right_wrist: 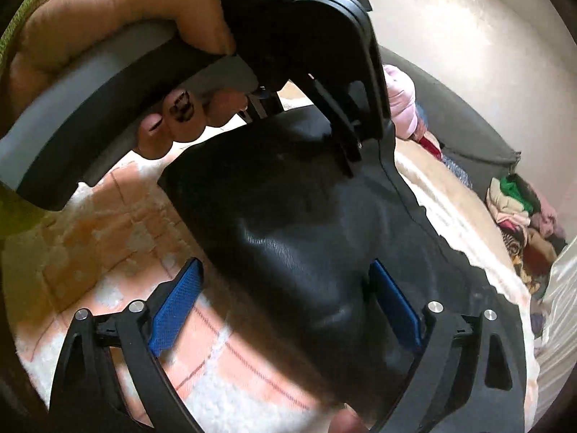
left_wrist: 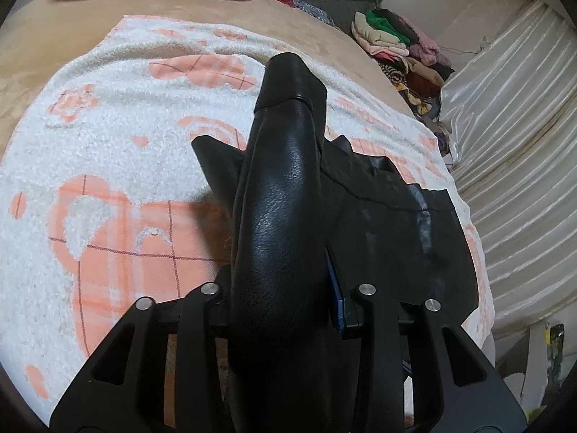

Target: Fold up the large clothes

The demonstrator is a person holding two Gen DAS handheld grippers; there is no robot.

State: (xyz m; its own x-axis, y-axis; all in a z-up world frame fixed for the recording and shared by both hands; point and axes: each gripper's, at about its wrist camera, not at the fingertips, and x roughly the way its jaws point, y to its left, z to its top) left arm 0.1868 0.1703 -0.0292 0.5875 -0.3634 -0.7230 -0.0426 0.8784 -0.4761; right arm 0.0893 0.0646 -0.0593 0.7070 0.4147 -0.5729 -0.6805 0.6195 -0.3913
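left hand-held gripper (left_wrist: 285, 252) pinching black leather garment (left_wrist: 393, 216) | right hand-held gripper (right_wrist: 285, 303) spread | clothes pile (left_wrist: 400, 50) probably unfolded

The left gripper (left_wrist: 288, 288) is pointing steeply downward, its fingers (left_wrist: 337, 288) pressing in on a thick fold of the black leather garment (left_wrist: 285, 187). The left hand (right_wrist: 108, 47) is wrapping around that gripper's grey handle. The right gripper (right_wrist: 285, 306) is angling down, its blue-padded fingers (right_wrist: 173, 310) standing wide apart, gripping nothing.
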